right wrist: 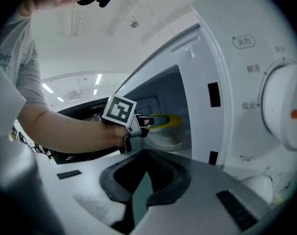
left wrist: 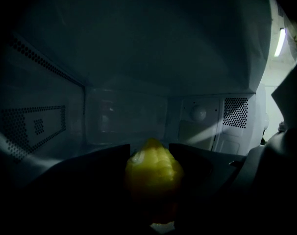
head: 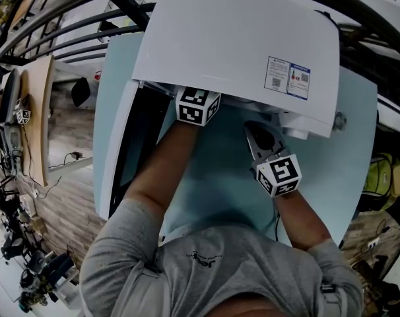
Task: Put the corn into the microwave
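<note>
One pale blue table [head: 213, 177] with a smooth surface carries one white microwave [head: 233, 45]. It is a boxy, glossy appliance, and its single door [head: 117, 150] is swung open to the left of the head view. A person in a grey T-shirt [head: 206, 269] leans over it, both bare forearms stretched forward. Inside, the cavity is dark, with smooth metal walls and a perforated panel on the left wall [left wrist: 33, 126]. A smaller square patch of holes [left wrist: 235, 112] sits at the right. A pale rounded shape on the cavity floor [right wrist: 163, 140] may be the turntable, though it is too dim to be sure. There are two grippers, each bearing one cube with black-and-white square markers: one cube [head: 199, 105] at the mouth of the cavity, the other [head: 279, 174] out over the table. The left gripper [right wrist: 147, 122] reaches into the cavity, and its two dark jaws are clamped on either side of the single corn [left wrist: 153, 175]. The corn is a yellow, tapering cob with ridged rows of kernels, its tip pointing toward the back wall, inside the microwave and held above the cavity floor. The right gripper [right wrist: 144, 153] hangs in front of the control panel, its curved black pads meeting at the tips with nothing between them. One large round white dial [right wrist: 285, 114] sits on that panel, and one small printed rectangular sticker [head: 287, 78] lies on the microwave's top.
</note>
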Demonstrator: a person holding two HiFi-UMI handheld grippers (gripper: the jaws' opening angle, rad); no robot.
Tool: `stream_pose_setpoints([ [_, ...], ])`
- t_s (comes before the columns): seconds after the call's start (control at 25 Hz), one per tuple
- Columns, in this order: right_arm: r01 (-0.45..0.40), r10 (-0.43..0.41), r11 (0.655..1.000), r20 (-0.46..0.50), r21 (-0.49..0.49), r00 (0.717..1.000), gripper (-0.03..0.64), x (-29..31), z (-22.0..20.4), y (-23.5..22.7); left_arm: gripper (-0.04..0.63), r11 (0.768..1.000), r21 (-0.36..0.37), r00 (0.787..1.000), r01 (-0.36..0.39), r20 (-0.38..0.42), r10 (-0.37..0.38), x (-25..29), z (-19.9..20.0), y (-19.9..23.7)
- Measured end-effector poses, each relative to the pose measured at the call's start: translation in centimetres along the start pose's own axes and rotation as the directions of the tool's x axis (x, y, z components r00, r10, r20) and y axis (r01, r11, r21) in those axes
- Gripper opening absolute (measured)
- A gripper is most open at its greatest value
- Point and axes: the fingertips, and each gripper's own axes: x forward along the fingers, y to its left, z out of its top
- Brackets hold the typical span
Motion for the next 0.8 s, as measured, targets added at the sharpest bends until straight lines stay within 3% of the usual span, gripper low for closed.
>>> stream_pose_setpoints([
  [0.28,0.000,0.000,1.000,-0.002,-0.004,1.000,0.017,-0.1,-0.1,0.0,0.259,0.999,0.039,0.999,0.023,-0.050,-0.021,0.3,-2.3,-0.6],
  [0.56,0.001,-0.001,1.000,-0.005,-0.003,1.000,0.017,-0.2,-0.1,0.3,0.259,0.990,0.128,0.998,0.053,-0.033,-0.049,0.1,-0.9,-1.6],
  [0.8,0.000,0.000,1.000,-0.002,-0.006,1.000,0.017,-0.3,0.0,0.3,0.259,0.977,0.198,0.996,0.079,-0.063,-0.068,0.1,-1.2,-2.5],
])
